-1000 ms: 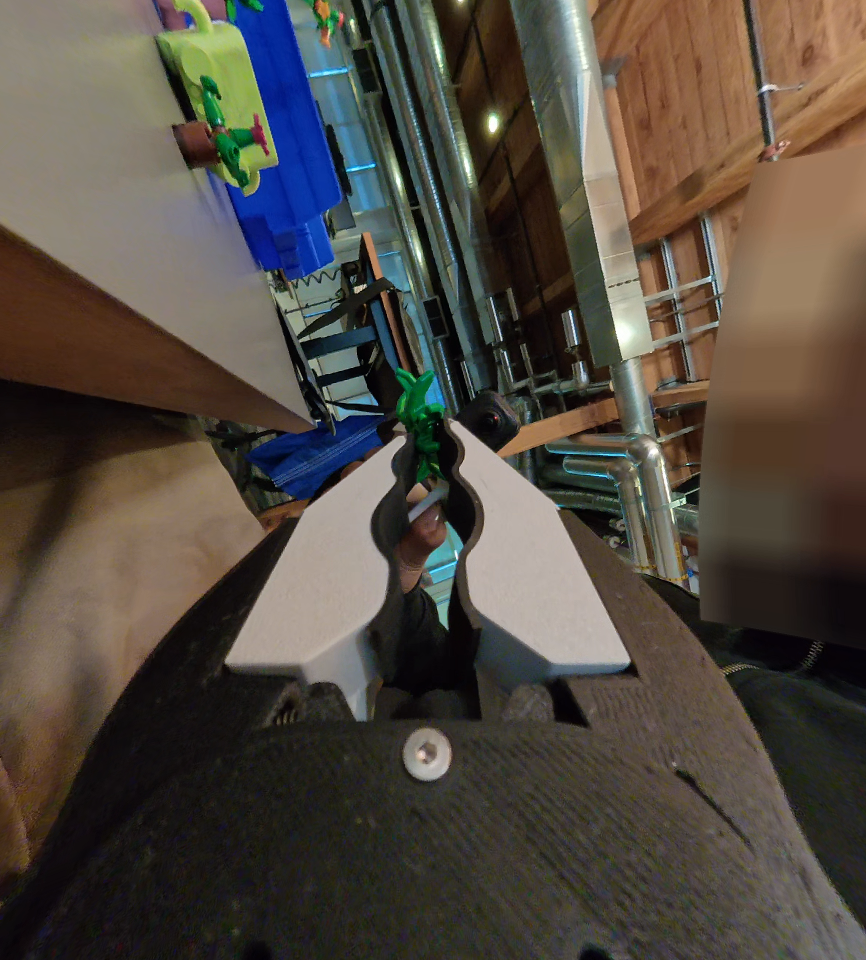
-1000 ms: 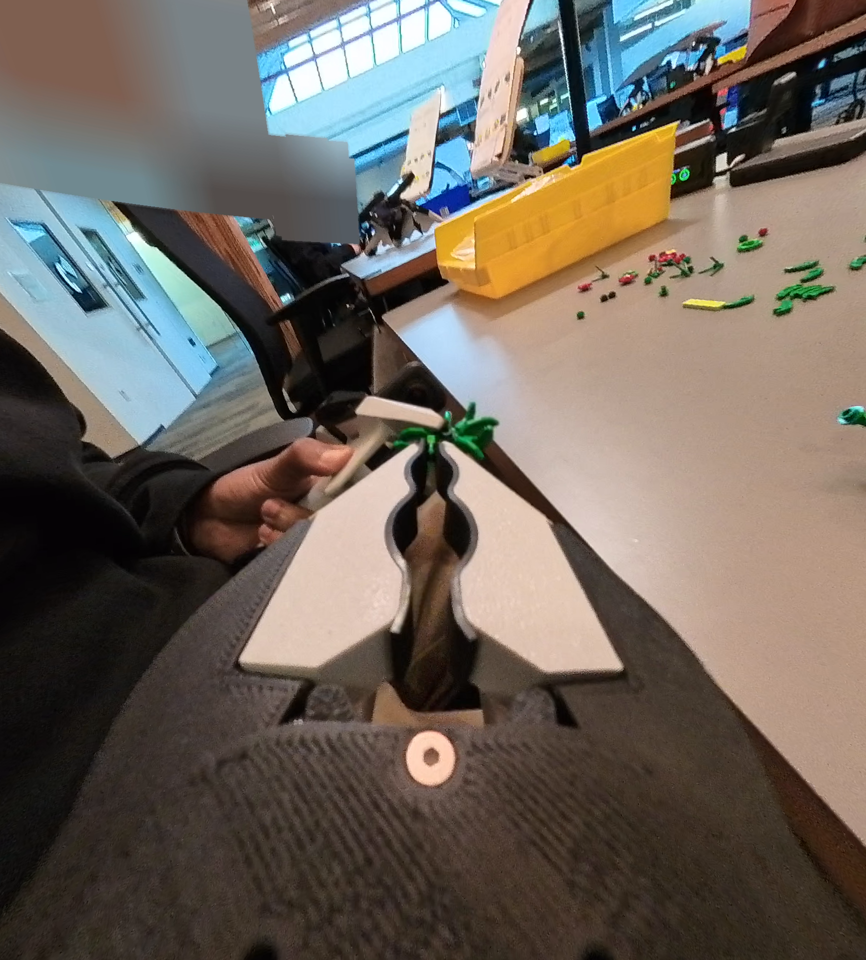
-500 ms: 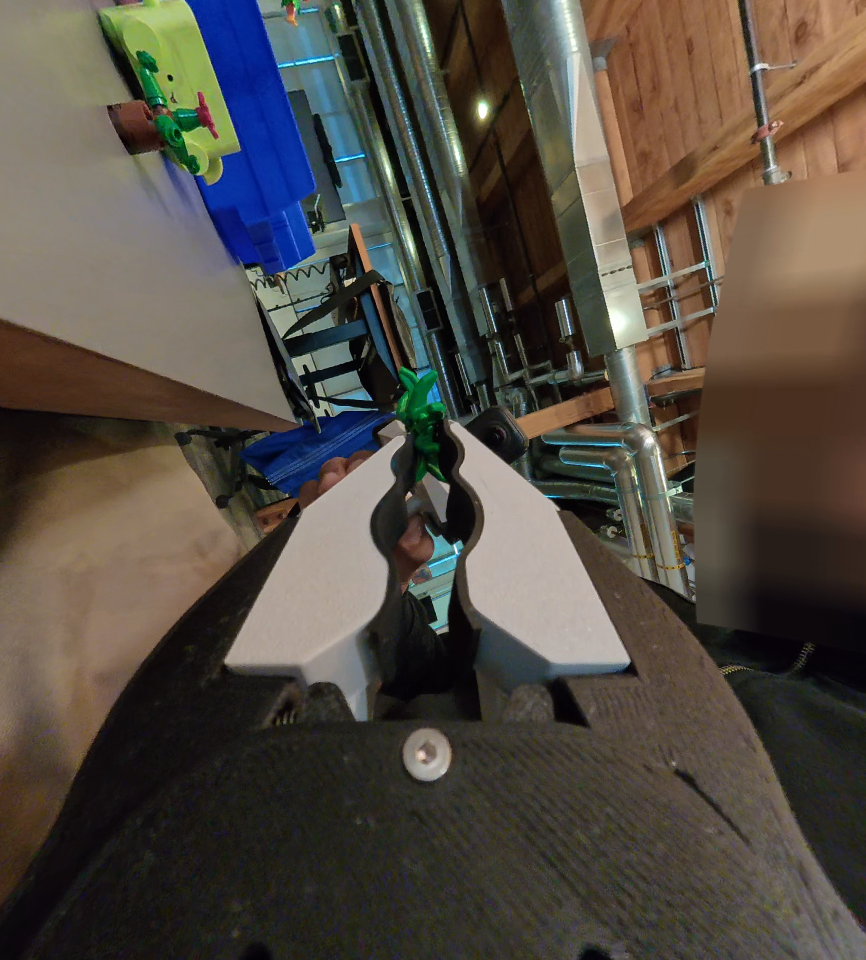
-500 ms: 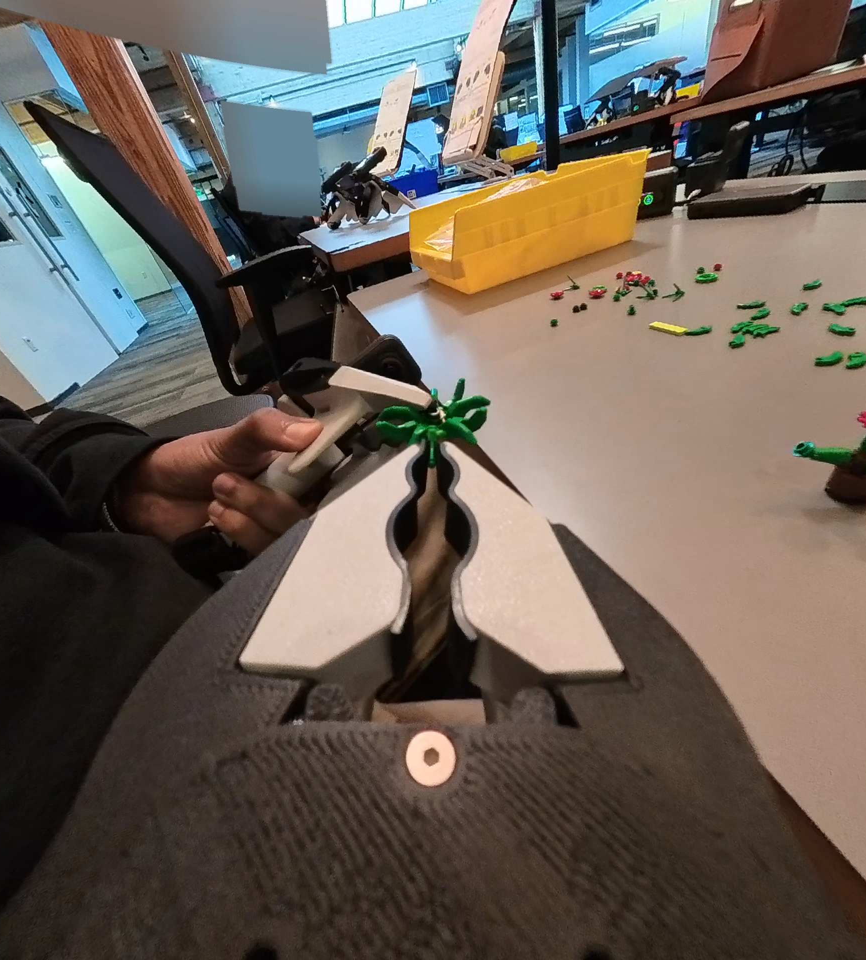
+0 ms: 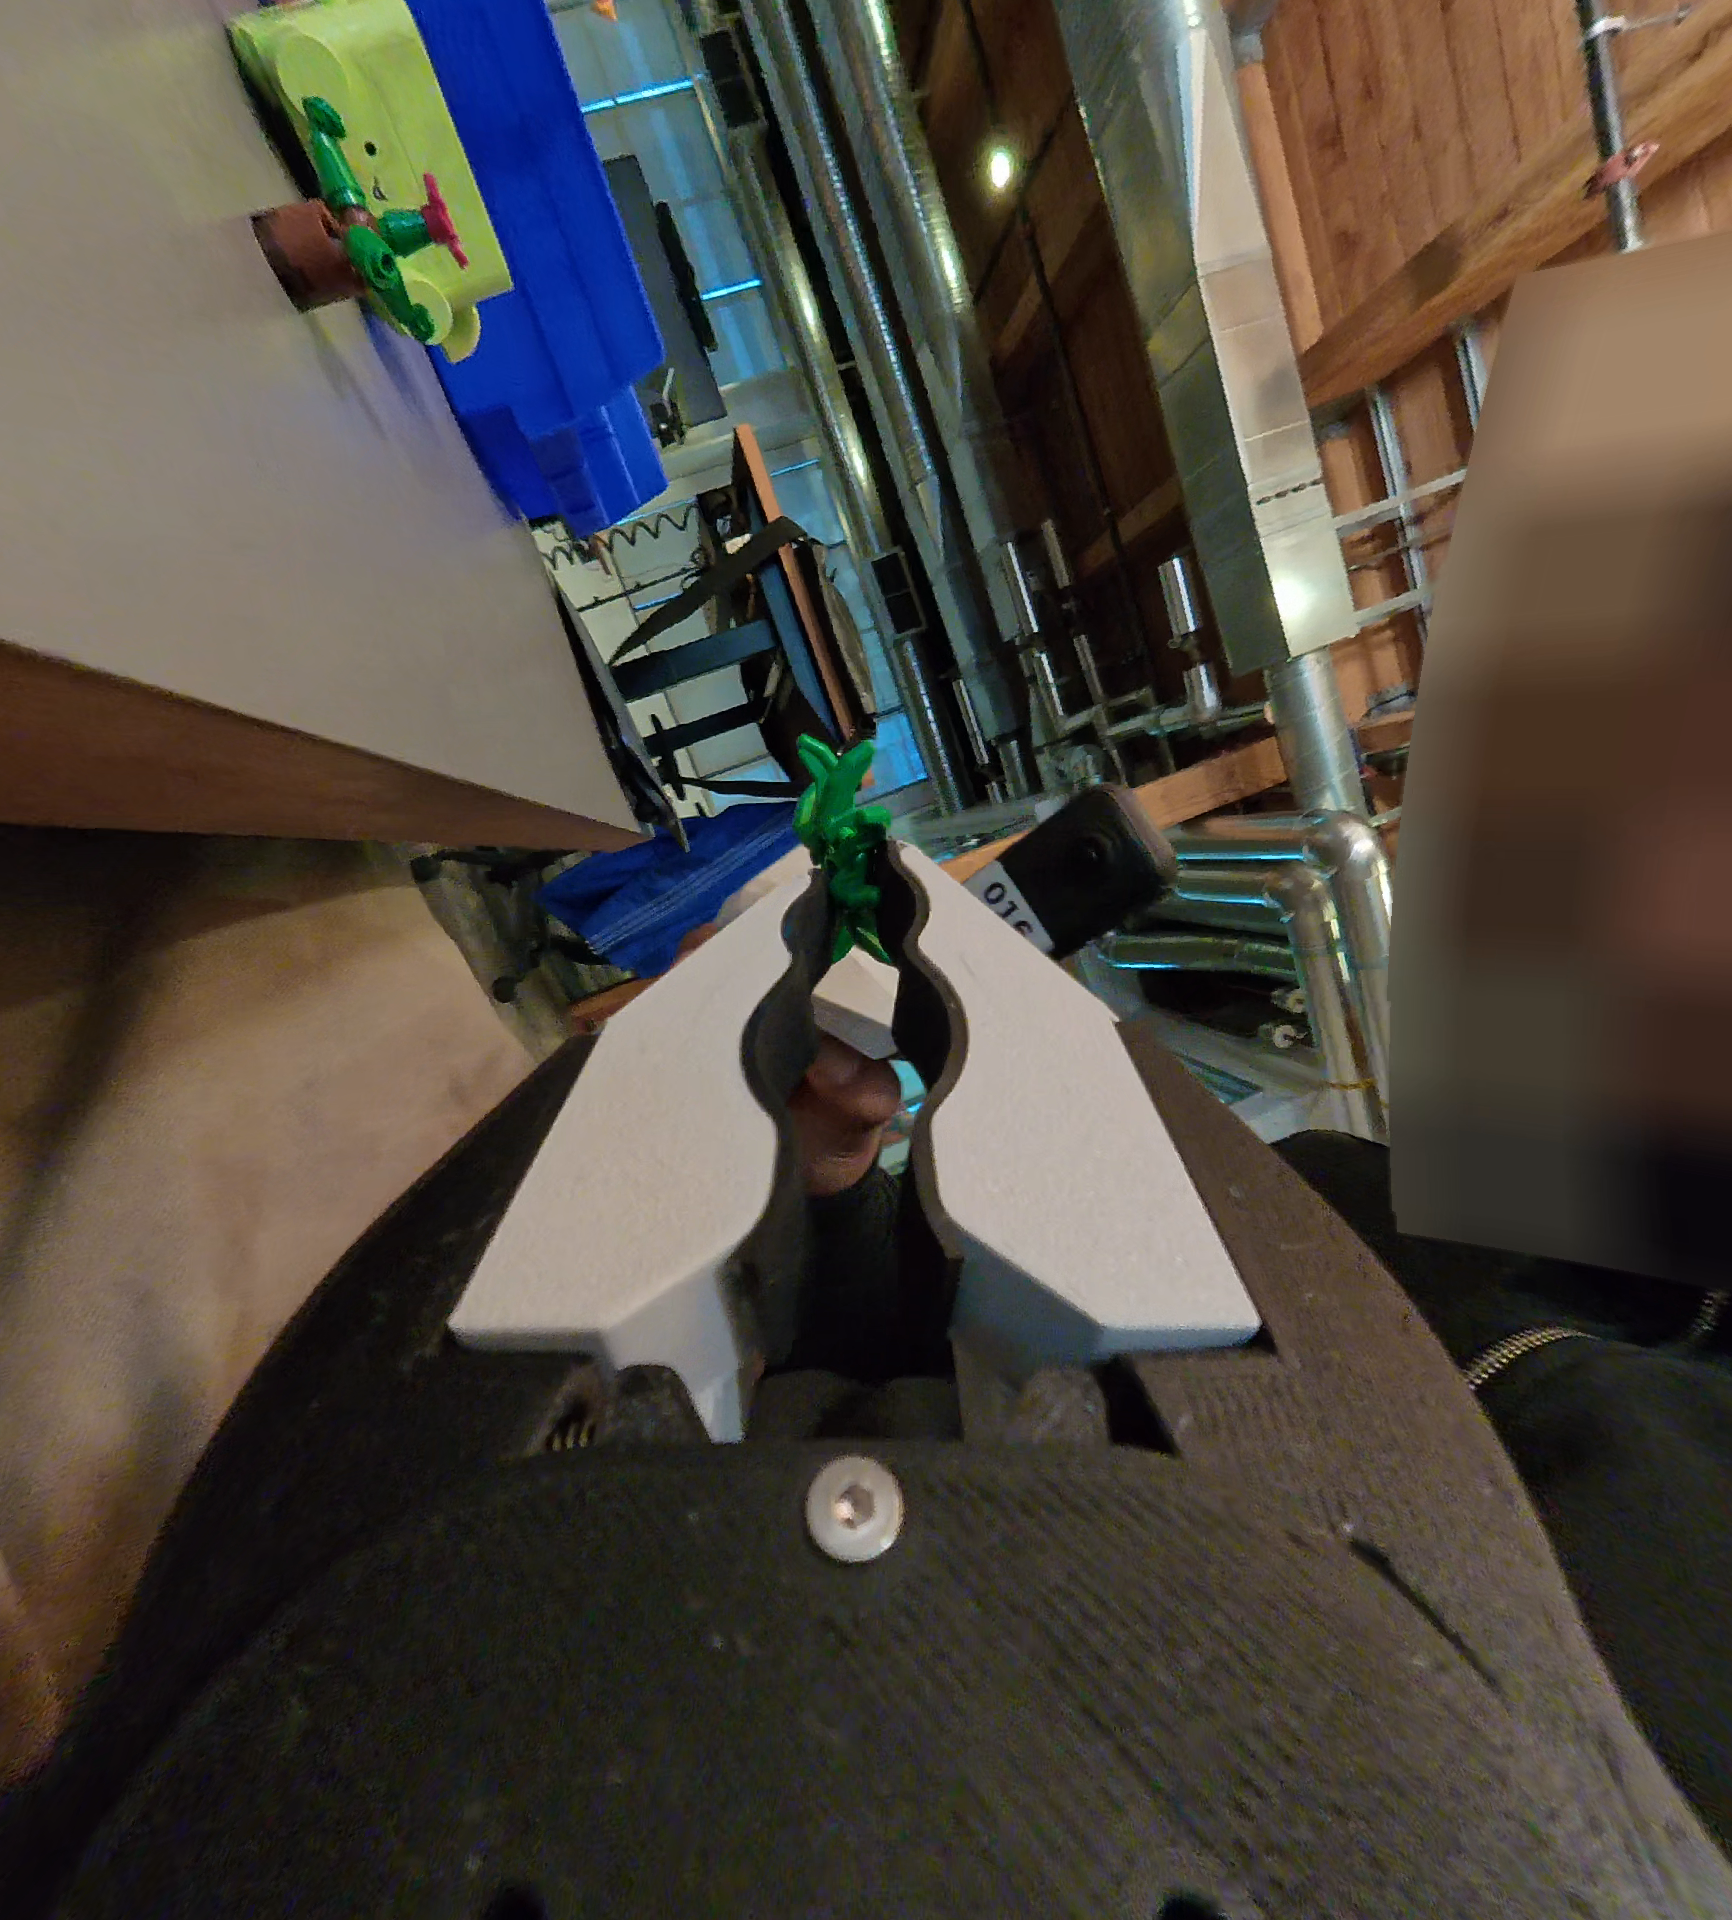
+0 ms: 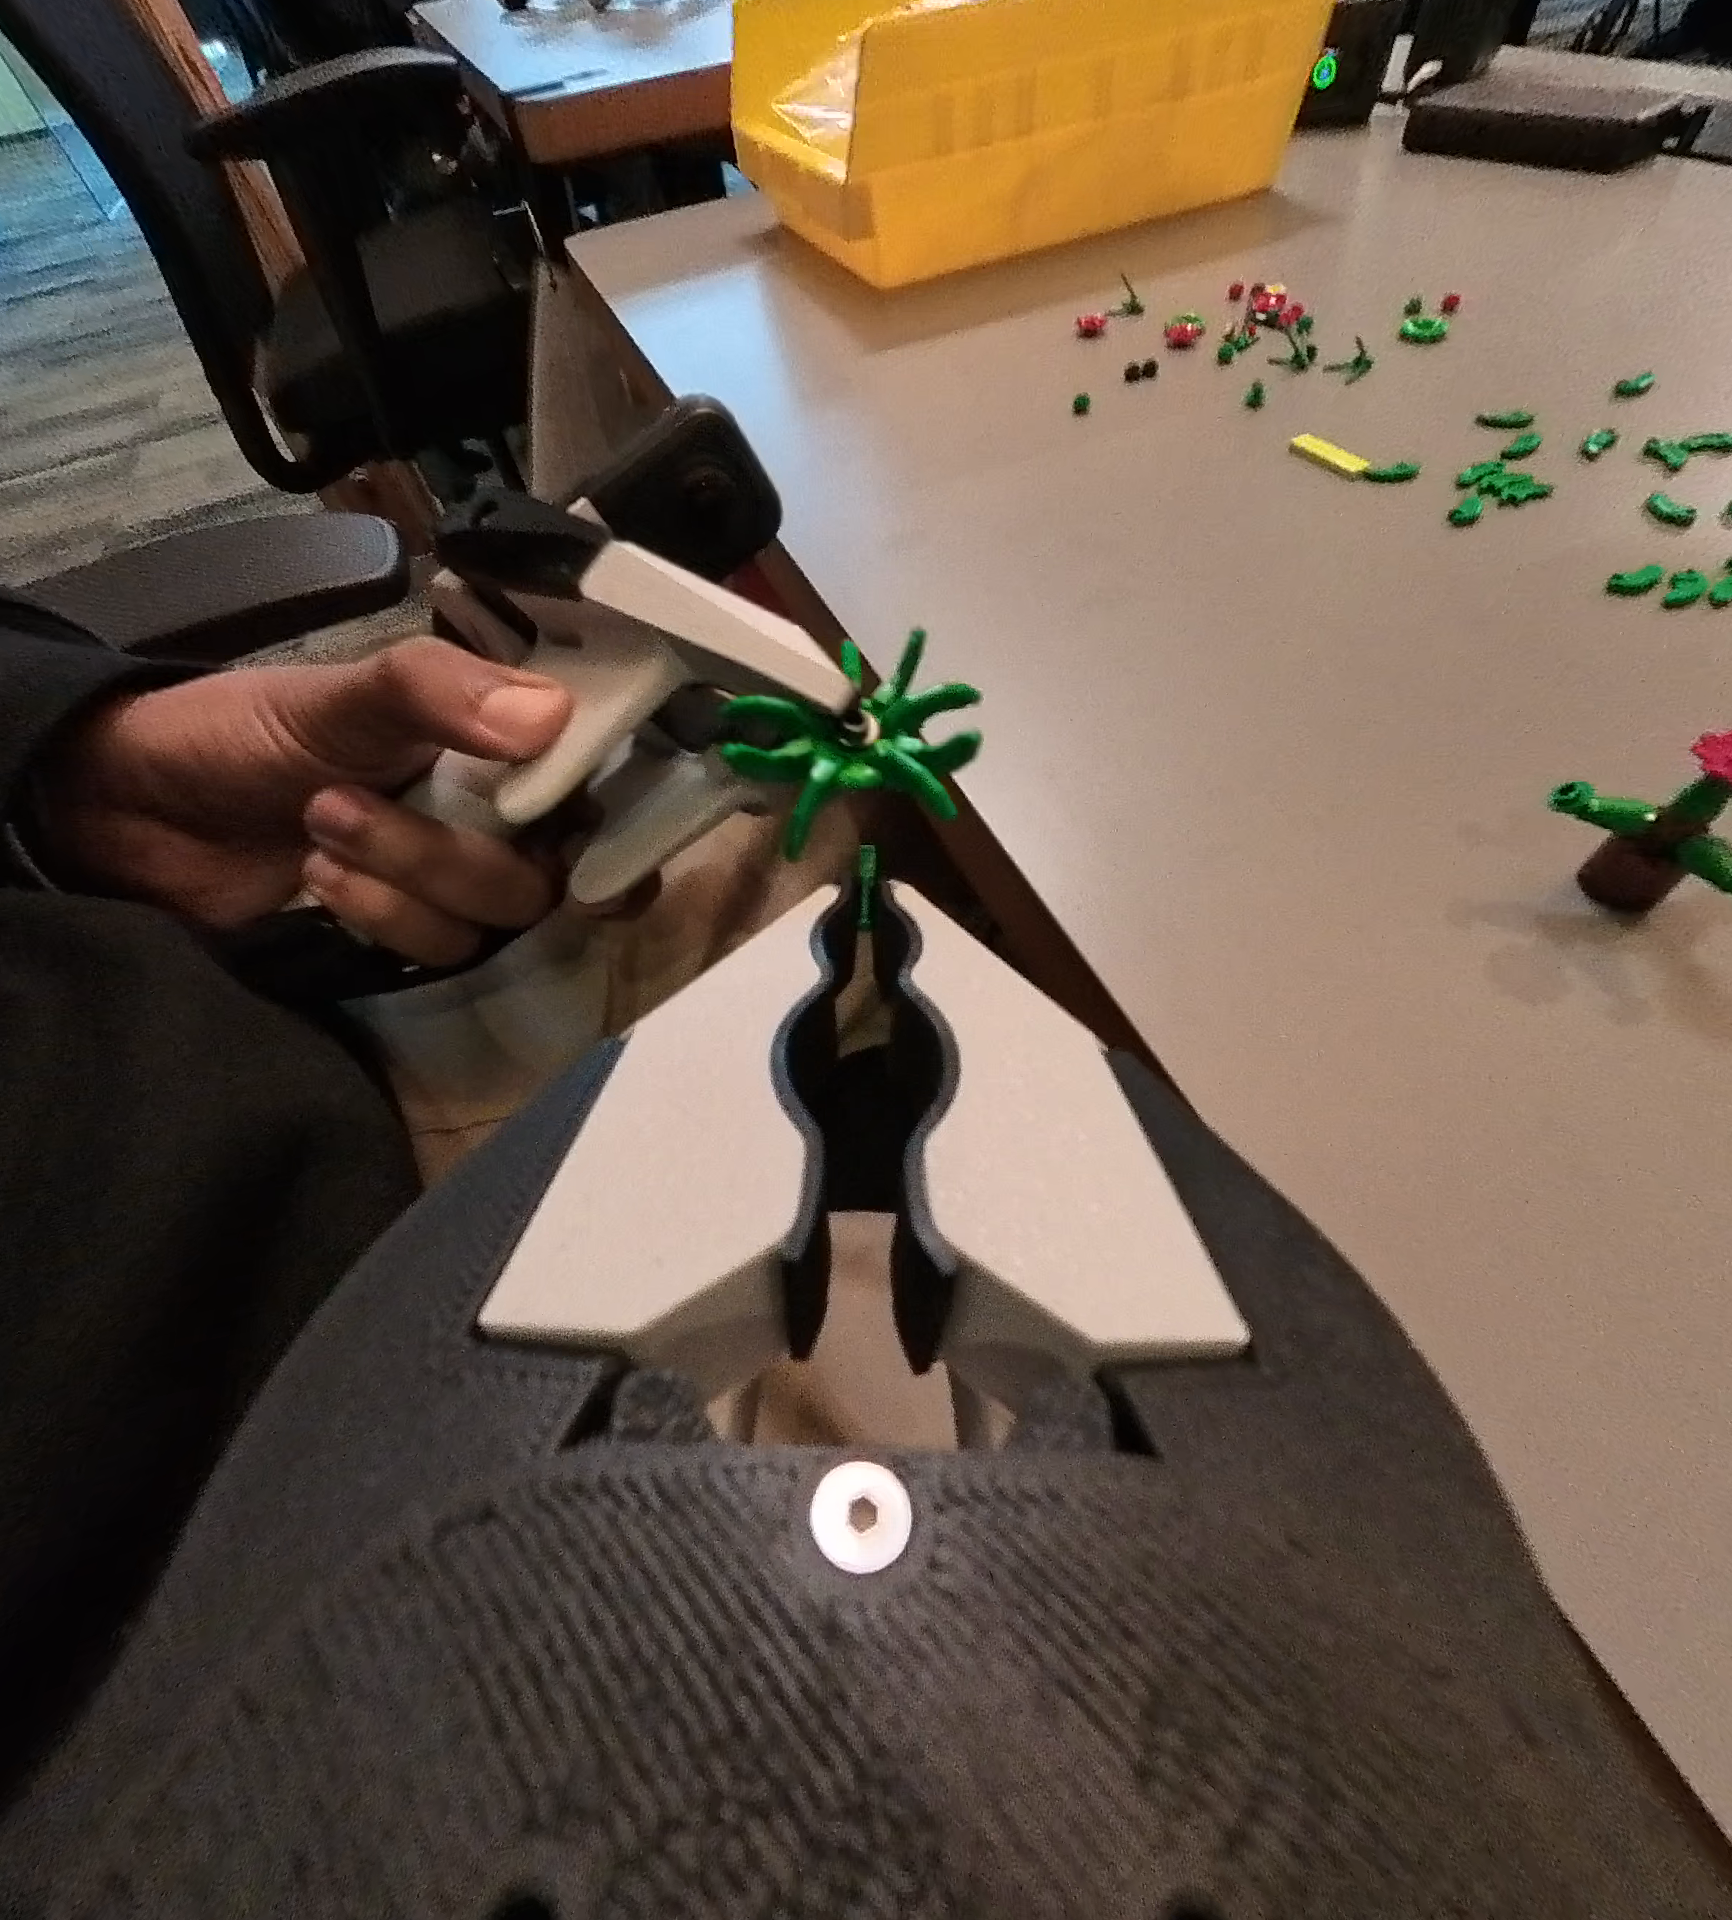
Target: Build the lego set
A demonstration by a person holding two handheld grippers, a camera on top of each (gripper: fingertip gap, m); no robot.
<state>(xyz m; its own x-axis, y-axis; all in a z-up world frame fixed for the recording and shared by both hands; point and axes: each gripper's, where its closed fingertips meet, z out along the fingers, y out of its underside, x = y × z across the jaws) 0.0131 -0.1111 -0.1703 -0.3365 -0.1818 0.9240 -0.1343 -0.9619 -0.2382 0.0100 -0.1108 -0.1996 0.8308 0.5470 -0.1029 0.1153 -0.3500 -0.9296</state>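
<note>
In the left wrist view my left gripper (image 5: 849, 868) is shut on a green leafy lego piece (image 5: 834, 800), held in the air beside the table edge. In the right wrist view this left gripper (image 6: 820, 717) comes in from the left in a hand (image 6: 322, 769), with the spread leaf cluster (image 6: 857, 753) at its tips. My right gripper (image 6: 867, 896) sits just below the cluster, shut on a thin green stem (image 6: 866, 871). A small plant build with a brown base, green arms and a pink flower (image 6: 1677, 821) stands on the grey table (image 6: 1257, 831). It also shows in the left wrist view (image 5: 363, 234).
Loose green leaf pieces (image 6: 1620, 509), small red pieces (image 6: 1262, 312) and a yellow plate (image 6: 1327, 454) lie on the far part of the table. A yellow bin (image 6: 1007, 114) stands behind them. A lime-green piece (image 5: 374, 125) and a blue bin (image 5: 550, 270) sit past the build. From either gripper's tips it is about 15 cm to the pink flower (image 6: 1677, 821). The left camera catches it too, in the left wrist view (image 5: 366, 240).
The right gripper has drawn back from the leaf cluster, so a small gap now shows between them. The cluster stays in the left gripper. Both views have tilted.
</note>
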